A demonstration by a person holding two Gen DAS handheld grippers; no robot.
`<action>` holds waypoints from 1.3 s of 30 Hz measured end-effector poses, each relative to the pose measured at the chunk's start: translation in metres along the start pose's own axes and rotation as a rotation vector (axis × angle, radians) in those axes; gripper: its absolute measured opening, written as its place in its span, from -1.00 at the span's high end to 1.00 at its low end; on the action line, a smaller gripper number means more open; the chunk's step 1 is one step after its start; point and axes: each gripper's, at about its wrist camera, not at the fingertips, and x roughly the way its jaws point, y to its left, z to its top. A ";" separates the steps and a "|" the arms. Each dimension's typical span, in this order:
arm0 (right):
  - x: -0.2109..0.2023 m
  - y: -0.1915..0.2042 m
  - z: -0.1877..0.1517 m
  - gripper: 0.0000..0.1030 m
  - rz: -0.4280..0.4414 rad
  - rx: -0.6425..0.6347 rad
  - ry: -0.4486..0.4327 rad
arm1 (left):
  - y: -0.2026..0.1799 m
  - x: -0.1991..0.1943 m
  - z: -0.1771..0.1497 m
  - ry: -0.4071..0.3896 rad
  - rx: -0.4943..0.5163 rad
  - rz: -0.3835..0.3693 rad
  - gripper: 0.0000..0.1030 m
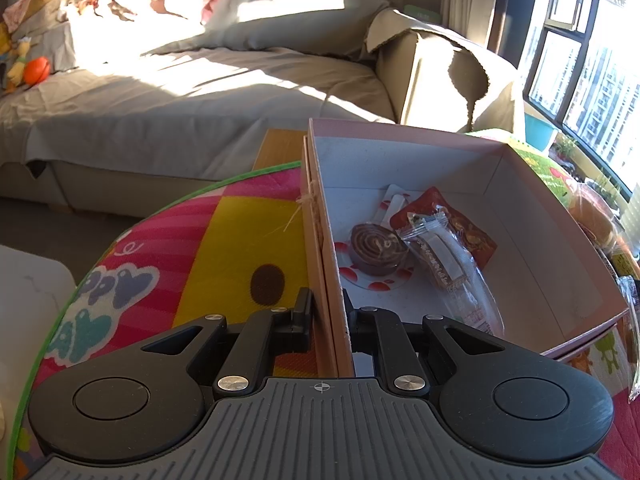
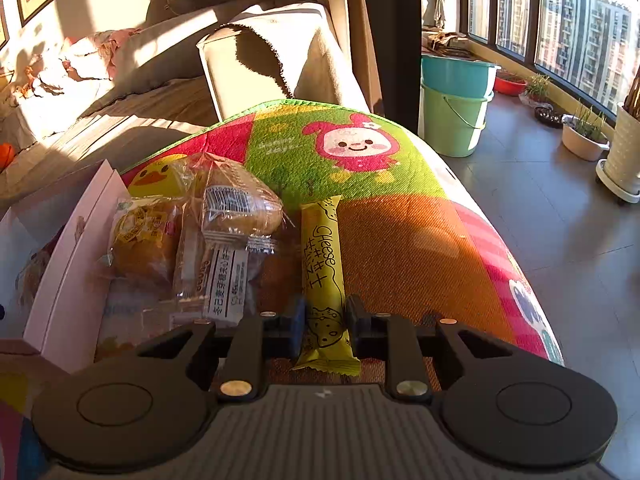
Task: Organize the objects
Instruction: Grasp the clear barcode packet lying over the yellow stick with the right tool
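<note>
Nearest my right claw (image 2: 325,316), the yellow foil-wrapped "Cheese" snack stick (image 2: 323,276) lies flat on the bright cartoon-printed play mat (image 2: 400,240), its near end between the black fingers (image 2: 294,320). The jaws stand narrowly apart on either side of the wrapper; whether the pads already press it I cannot tell for certain, though they appear to touch its edges. The stick's long axis runs straight away from the claw, along the line the fingers point, its crimped near seal toward me and its far end toward the mat's green panel. I judge the coming lift needs only a firm close across the short axis. Just left of the stick lie clear-wrapped bread buns (image 2: 236,204) and pastry packets, then the wall of the pale pink cardboard box (image 1: 440,136). My left claw (image 1: 330,320) is clamped on that box's near wall, one finger outside, one inside, steadying it. Inside already rest a chocolate roll (image 1: 378,248) and wrapped snacks (image 1: 448,256). The right hand is the nearer to the stick; the box lies to its left. Beyond are a grey-covered sofa (image 1: 200,92) and the windows.
</note>
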 end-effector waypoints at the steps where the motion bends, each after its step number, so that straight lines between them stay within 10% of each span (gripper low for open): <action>1: -0.007 0.000 -0.007 0.58 0.005 -0.003 0.004 | 0.000 0.000 0.000 0.000 -0.001 0.000 0.73; 18: -0.097 0.040 -0.085 0.53 0.035 -0.151 0.053 | 0.002 0.000 -0.001 -0.003 -0.011 -0.009 0.72; 31: -0.063 0.084 -0.055 -0.16 0.039 -0.233 -0.072 | 0.002 -0.001 -0.002 0.000 -0.007 -0.005 0.72; 36: -0.050 0.088 -0.055 -0.05 0.041 -0.241 -0.037 | 0.002 -0.001 -0.002 0.001 -0.008 -0.006 0.72; 39: -0.056 0.085 -0.055 0.51 0.070 -0.228 -0.023 | 0.002 -0.001 -0.002 0.001 -0.008 -0.005 0.72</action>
